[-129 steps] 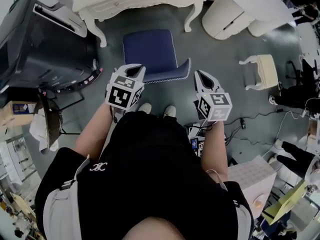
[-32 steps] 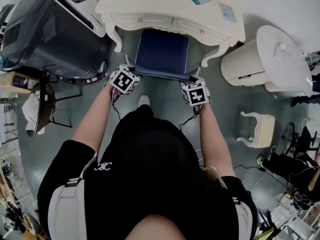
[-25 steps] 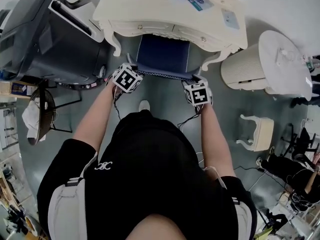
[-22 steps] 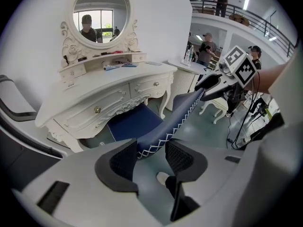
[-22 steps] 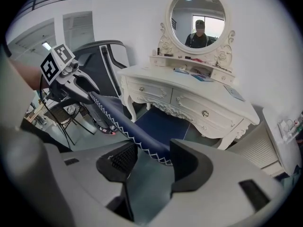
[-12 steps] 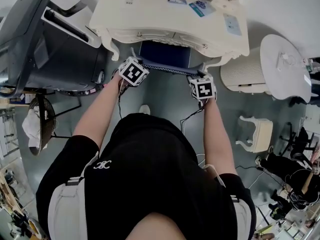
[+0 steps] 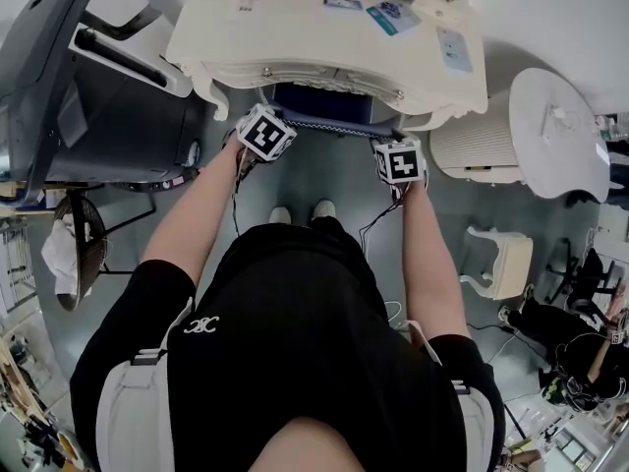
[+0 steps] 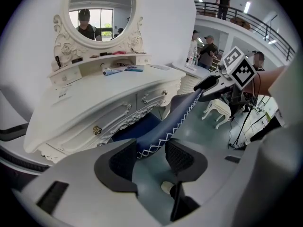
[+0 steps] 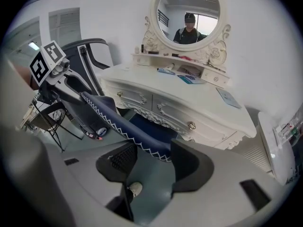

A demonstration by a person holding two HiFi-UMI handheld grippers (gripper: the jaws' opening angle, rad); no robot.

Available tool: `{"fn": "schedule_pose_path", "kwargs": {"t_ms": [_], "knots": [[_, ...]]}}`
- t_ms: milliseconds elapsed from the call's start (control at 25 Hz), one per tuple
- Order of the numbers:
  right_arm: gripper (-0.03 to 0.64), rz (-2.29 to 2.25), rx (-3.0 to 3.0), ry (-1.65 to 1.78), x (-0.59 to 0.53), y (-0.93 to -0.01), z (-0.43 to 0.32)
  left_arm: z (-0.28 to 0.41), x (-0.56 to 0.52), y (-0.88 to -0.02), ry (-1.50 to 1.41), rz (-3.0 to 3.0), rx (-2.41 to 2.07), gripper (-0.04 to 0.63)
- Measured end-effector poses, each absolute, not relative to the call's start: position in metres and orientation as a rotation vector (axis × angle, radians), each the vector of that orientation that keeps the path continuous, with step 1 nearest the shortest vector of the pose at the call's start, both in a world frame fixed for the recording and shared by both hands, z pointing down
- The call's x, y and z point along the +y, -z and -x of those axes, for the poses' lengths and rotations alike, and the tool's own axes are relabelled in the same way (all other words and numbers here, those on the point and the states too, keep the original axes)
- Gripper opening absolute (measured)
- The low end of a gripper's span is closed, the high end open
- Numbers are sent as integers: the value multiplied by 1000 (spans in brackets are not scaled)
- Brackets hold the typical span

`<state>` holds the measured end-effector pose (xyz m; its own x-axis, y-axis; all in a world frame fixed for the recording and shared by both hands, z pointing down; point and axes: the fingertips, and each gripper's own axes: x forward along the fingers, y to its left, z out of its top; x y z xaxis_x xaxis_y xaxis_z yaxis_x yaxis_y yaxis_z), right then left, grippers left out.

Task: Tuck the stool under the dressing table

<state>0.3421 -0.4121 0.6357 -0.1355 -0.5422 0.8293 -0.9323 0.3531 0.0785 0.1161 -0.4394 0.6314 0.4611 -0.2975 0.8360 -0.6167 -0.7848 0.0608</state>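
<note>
The navy stool with white zigzag stitching sits mostly beneath the cream dressing table; only its near edge and a strip of the seat show. My left gripper holds the left end of that edge and my right gripper holds the right end. In the left gripper view the stitched edge of the stool runs between the jaws of the left gripper. In the right gripper view the stool is likewise pinched in the right gripper, below the table's drawers.
A large dark machine stands close on the table's left. A white ribbed round cabinet is on its right, with a small cream stool nearer me. A black stand with a cloth is at left. My feet are behind the stool.
The stool has slid further under the dressing table, so less seat shows. Both grippers moved forward with it, still holding its near edge, and my feet stepped up.
</note>
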Motion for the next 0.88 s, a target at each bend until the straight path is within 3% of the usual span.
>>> {"fn": "schedule_pose_path", "kwargs": {"t_ms": [800, 880], "knots": [[221, -1218, -1854, -541, -419, -634, -353, -122, -435, -618, -1186, -2319, -944, 189], [219, -1237, -1834, -529, -415, -630, -355, -114, -435, -603, -1076, -2296, -997, 144]]}}
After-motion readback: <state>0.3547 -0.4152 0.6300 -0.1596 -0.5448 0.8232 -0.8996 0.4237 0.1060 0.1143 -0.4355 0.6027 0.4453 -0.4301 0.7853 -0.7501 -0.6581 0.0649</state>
